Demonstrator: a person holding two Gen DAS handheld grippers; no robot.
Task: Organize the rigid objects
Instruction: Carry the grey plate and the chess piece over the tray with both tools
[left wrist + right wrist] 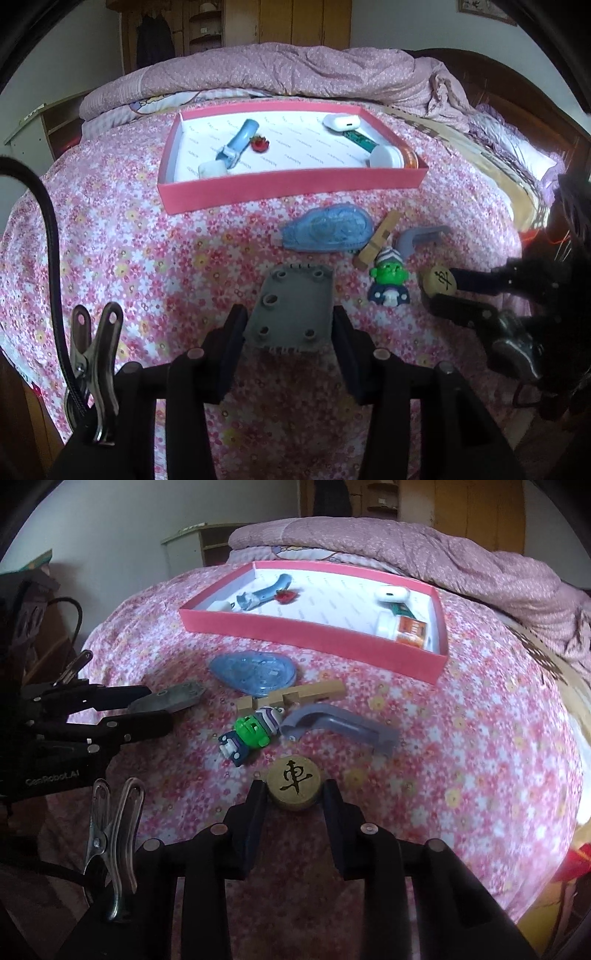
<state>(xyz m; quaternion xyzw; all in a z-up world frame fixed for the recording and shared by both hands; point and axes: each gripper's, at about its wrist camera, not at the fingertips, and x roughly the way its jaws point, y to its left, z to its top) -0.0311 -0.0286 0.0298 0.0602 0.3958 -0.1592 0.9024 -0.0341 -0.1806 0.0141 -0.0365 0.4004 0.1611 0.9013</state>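
Chess disc marked 車; left gripper body reads "GenRobot.AI".

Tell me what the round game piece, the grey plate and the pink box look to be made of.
Round game piece: probably wood, tan and matte, with a dark character inked or carved on top.
Grey plate: looks like moulded plastic, dull grey, with raised round bosses and ribbed ends; painted metal can't be ruled out.
Pink box: seemingly cardboard, thin flat walls, matte pink outside, printed white lining.
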